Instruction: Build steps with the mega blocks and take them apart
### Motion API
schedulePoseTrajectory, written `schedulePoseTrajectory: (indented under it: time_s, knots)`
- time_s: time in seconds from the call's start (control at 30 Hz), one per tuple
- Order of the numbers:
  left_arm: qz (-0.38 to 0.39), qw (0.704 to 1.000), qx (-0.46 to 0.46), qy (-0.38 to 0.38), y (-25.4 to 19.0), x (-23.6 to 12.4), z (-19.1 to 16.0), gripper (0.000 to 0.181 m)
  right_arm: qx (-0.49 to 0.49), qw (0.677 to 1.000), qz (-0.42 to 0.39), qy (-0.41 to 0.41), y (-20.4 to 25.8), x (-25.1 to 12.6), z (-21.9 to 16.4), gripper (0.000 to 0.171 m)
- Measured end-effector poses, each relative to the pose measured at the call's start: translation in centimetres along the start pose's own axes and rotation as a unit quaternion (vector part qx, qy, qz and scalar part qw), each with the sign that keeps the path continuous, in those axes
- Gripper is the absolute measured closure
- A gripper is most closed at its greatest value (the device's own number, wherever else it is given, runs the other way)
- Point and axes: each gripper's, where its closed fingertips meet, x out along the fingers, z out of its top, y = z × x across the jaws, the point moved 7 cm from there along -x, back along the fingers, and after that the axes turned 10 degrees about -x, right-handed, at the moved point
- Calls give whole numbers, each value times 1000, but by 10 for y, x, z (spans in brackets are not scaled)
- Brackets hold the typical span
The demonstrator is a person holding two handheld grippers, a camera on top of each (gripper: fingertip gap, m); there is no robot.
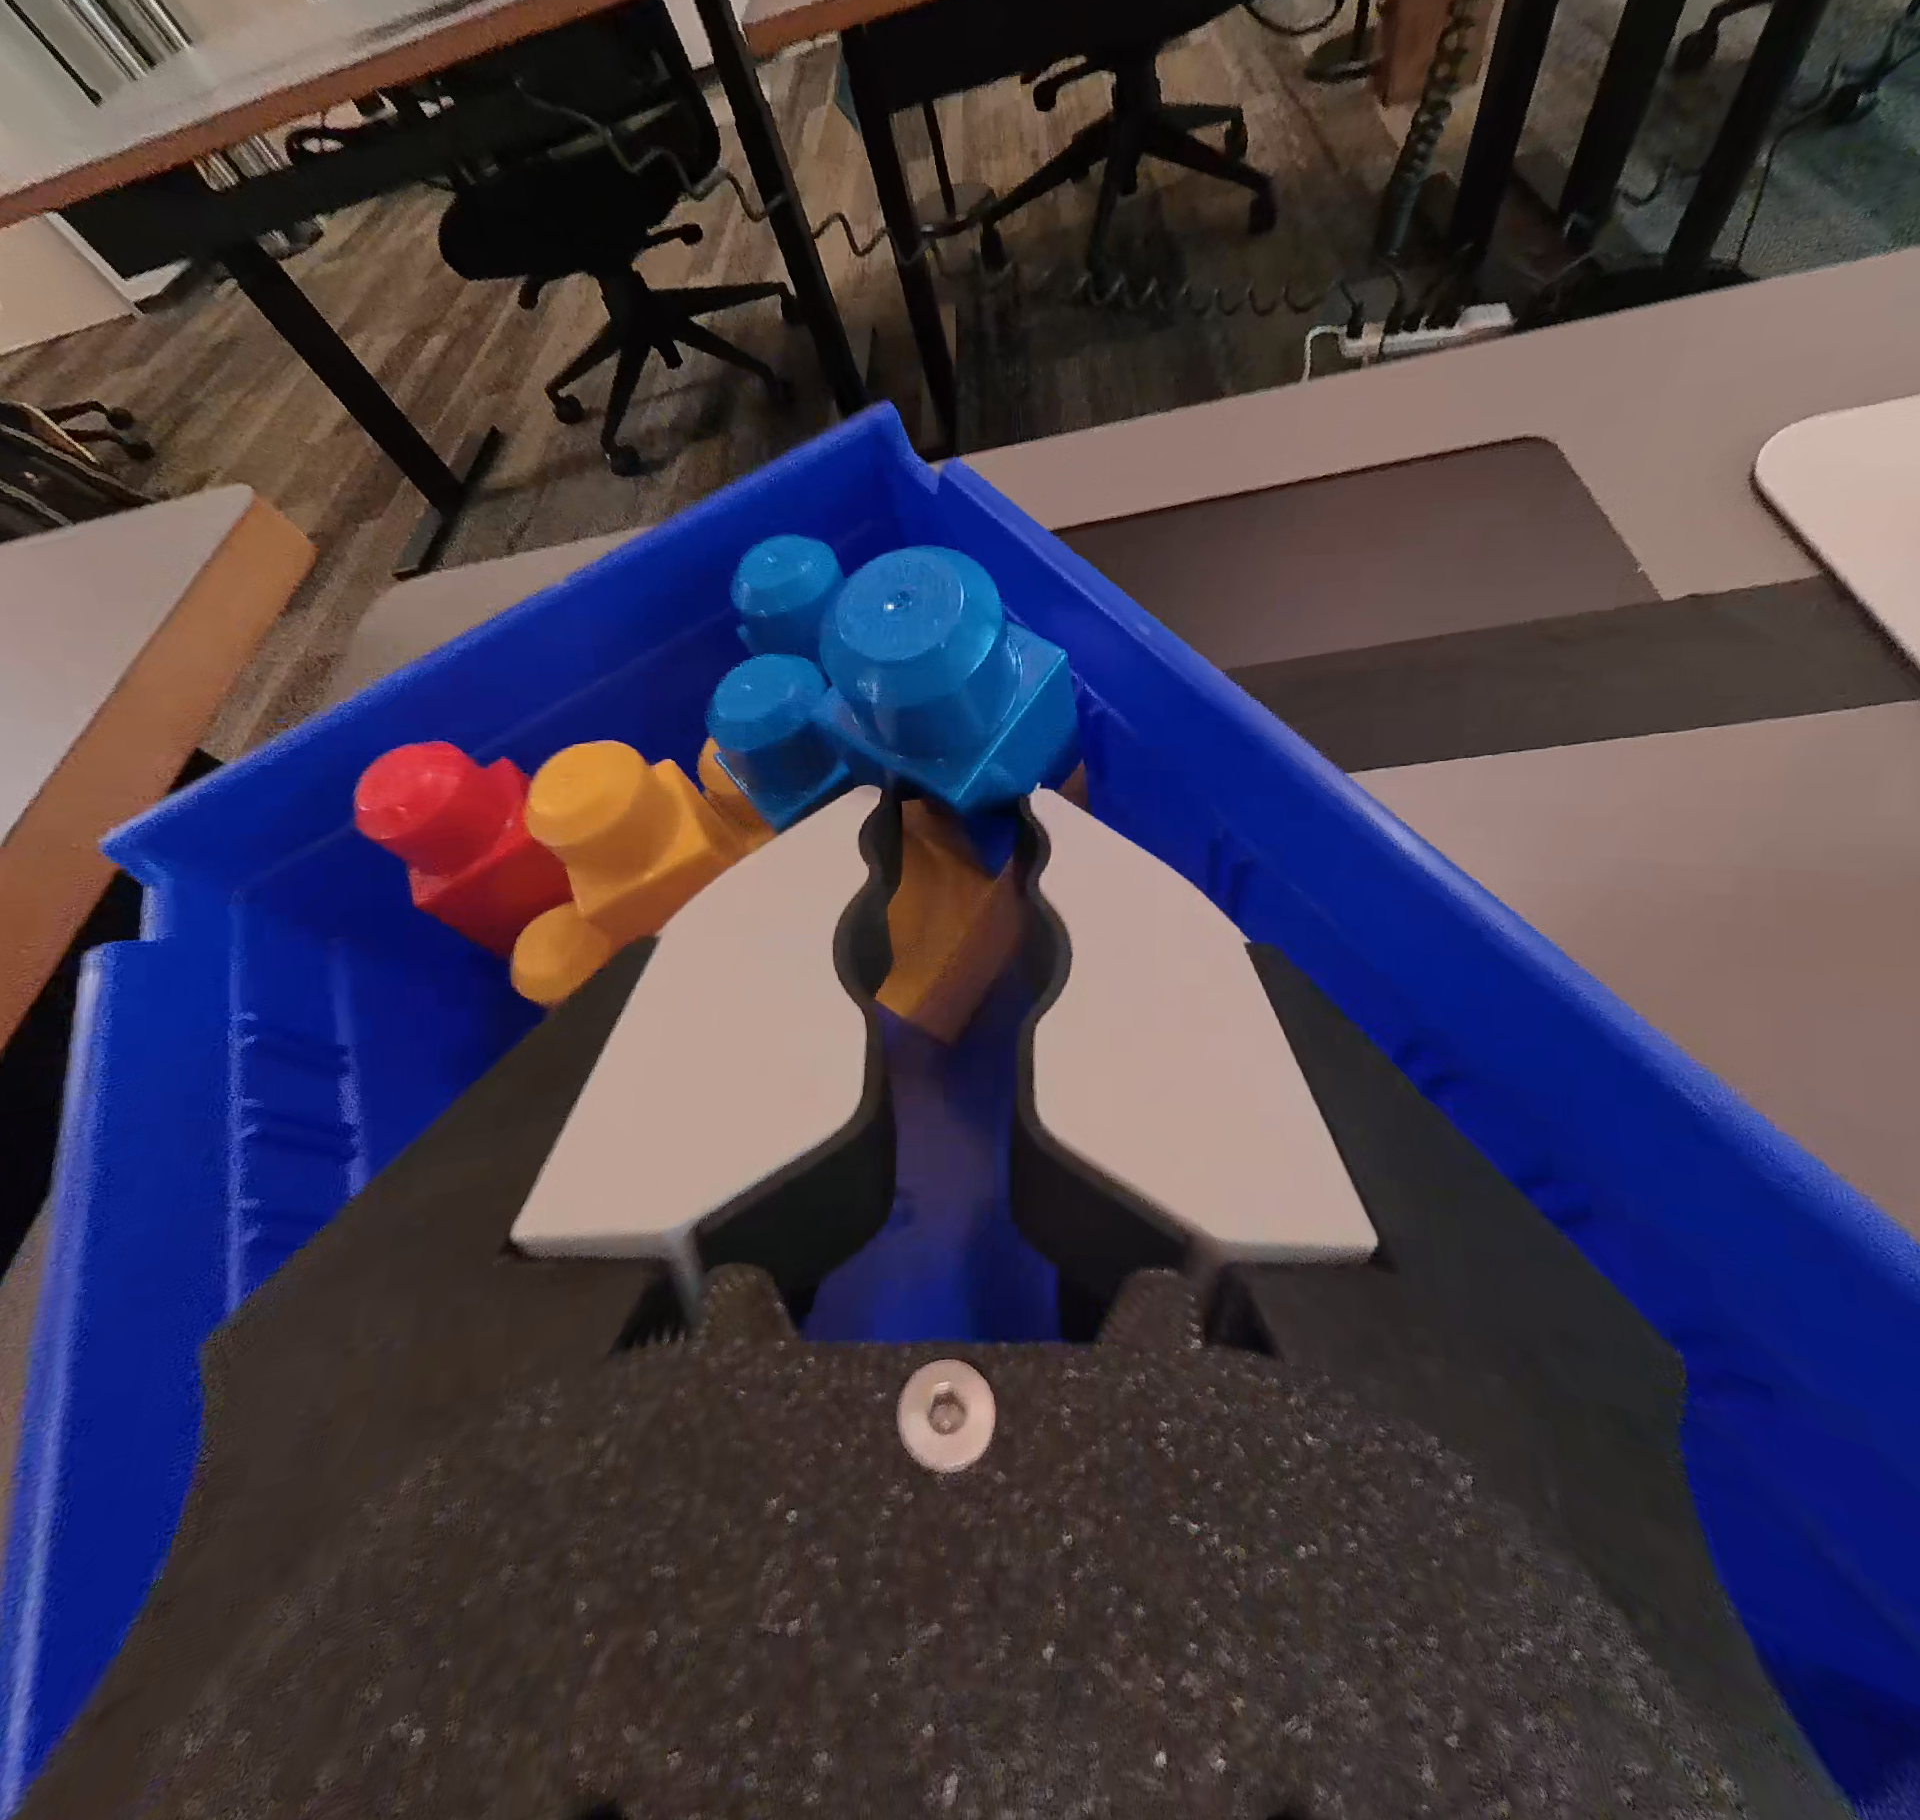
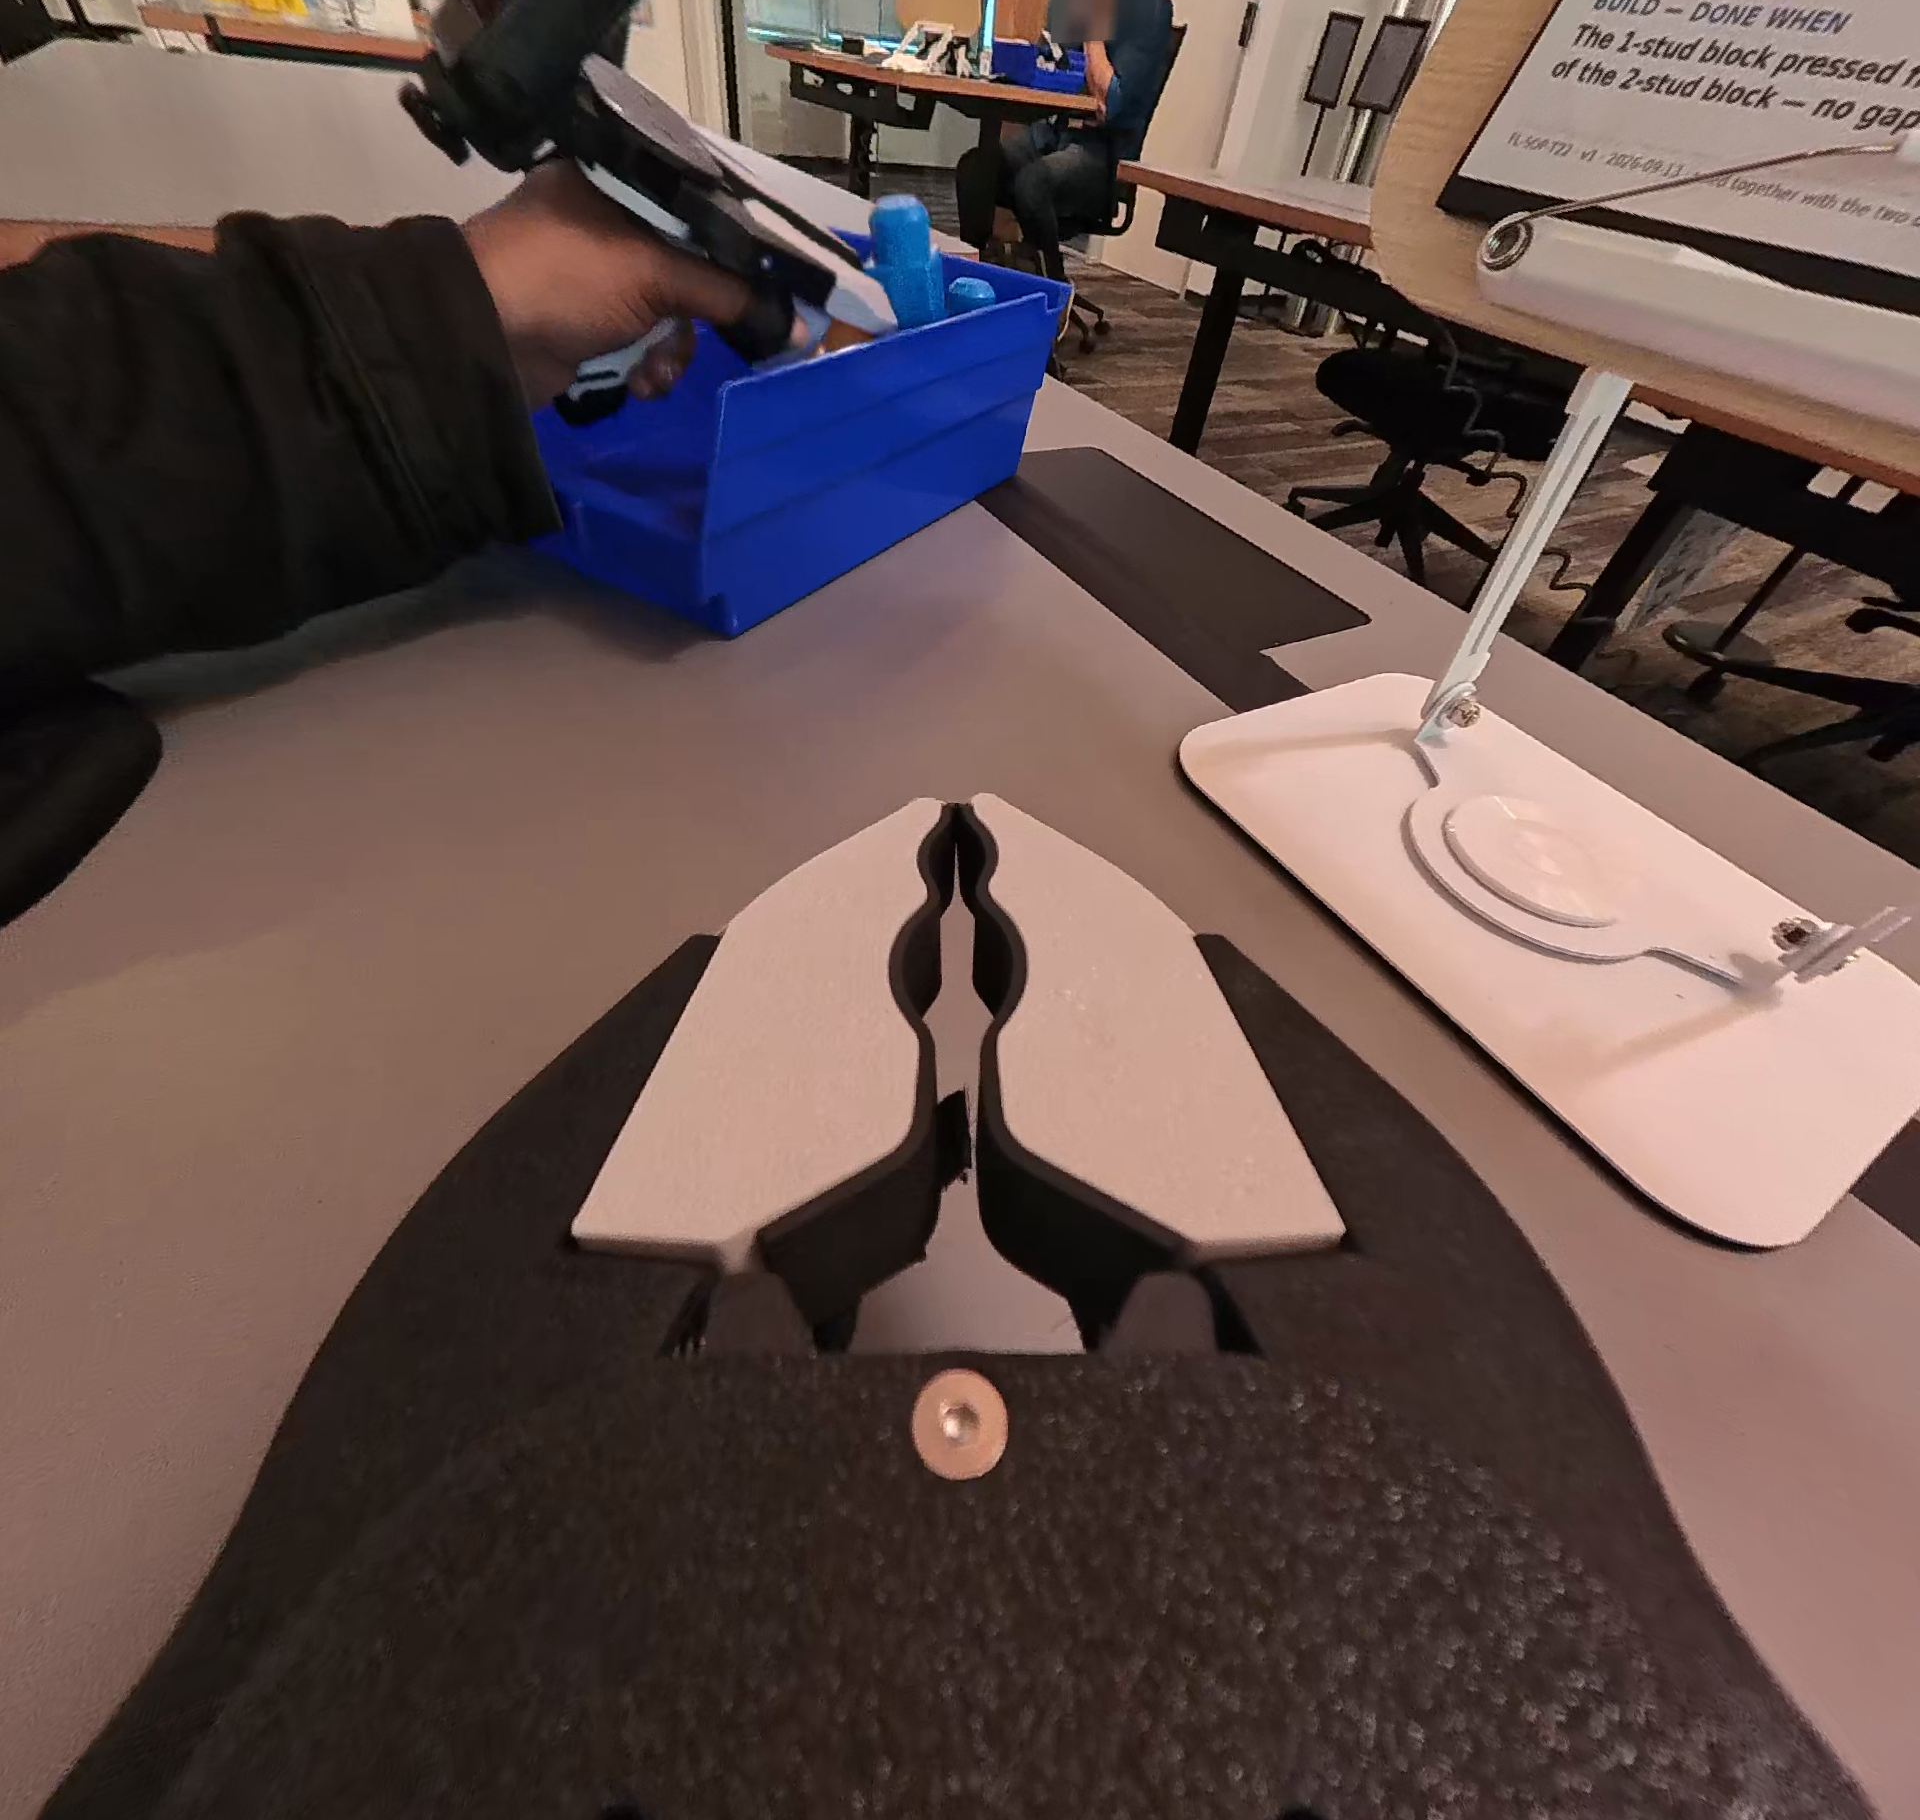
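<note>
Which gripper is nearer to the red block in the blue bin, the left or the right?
Left. The left gripper is inside the blue bin, beside the red block. The right gripper is over the bare table, outside the bin.

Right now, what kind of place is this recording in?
Most likely an open-plan office or lab workroom. Rows of desks with black swivel chairs stand on carpet, a person sits at a far desk, and a blue bin of blocks sits on the grey worktable.
</note>
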Motion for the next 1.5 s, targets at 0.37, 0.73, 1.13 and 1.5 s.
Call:
schedulePoseTrajectory:
  time_s: [0.37,0.73,1.13,1.5]
  knots:
    - [-74,988,32,-130,-36,-75,67,162,-6,1000,-5,-17,-1,-4,7,171]
    - [-419,858,211,-209,-181,-178,80,162,-43,995,-52,-69,-19,-25,42,113]
    - [-506,785,330,-139,-268,-195,25,163,-121,988,-76,-52,-10,-28,49,122]
    - [-589,765,199,-169,-259,-204,42,140,43,981,26,-187,-15,-44,59,131]
